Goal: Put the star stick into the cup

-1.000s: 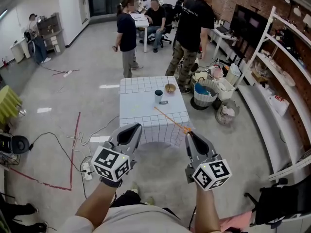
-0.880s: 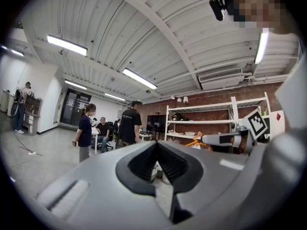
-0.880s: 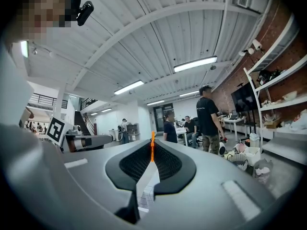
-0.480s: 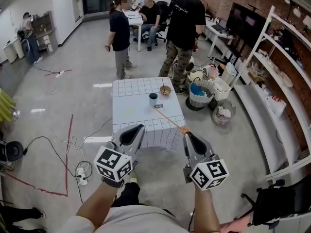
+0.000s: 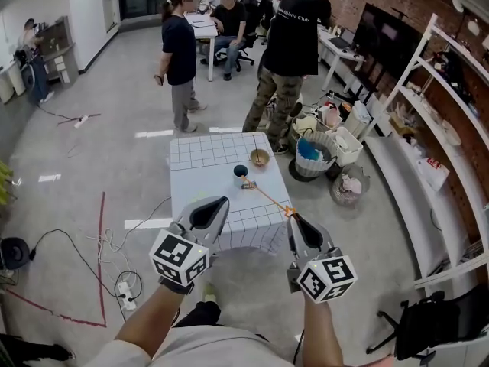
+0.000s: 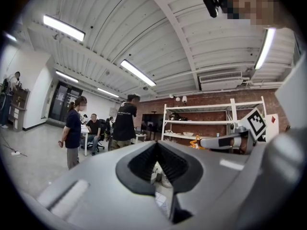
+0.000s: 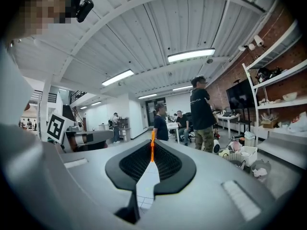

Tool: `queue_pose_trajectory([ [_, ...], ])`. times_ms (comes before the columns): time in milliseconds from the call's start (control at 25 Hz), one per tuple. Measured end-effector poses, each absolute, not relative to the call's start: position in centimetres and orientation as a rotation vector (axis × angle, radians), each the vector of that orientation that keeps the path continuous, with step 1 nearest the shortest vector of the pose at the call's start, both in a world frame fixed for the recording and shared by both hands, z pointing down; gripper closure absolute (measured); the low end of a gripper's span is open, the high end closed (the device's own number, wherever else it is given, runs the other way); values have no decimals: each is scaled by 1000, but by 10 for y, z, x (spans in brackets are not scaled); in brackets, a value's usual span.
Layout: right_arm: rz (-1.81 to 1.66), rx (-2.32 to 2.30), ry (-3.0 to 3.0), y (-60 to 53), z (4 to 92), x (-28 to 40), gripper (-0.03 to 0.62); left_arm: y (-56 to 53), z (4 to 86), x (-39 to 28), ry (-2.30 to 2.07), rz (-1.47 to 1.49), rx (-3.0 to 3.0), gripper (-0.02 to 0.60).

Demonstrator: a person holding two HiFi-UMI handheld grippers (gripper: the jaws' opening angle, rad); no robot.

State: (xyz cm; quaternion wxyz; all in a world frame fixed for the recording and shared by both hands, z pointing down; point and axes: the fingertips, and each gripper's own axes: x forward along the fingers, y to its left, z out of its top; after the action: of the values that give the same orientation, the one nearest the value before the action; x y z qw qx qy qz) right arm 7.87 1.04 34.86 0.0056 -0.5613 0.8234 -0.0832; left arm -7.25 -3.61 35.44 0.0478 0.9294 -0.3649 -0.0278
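While the person walks up: approach step, insertion not begun.
Left gripper point(image 5: 208, 211): jaws together, nothing held.
Right gripper point(image 5: 294, 219): jaws clamped on star stick point(image 5: 267, 195), star end at the jaws, shaft pointing ahead.
Table point(image 5: 200, 155): nearer than a second ago.
Cup point(image 5: 241, 172): upright on Table, beside bowl point(image 5: 260, 157); star stick outside it.
Bystander point(image 5: 294, 44): standing beyond Table.
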Motion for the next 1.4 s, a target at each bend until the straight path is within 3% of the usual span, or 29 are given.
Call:
queue_pose_trajectory([
  [720,-425,-1990,2598,-156,413,107,565,-207,393,-41,-989,-91,2837,575],
  [1400,-678,-1855,3008,-313,541,130,565,-340,482,8,-1075,-2,2682,575],
])
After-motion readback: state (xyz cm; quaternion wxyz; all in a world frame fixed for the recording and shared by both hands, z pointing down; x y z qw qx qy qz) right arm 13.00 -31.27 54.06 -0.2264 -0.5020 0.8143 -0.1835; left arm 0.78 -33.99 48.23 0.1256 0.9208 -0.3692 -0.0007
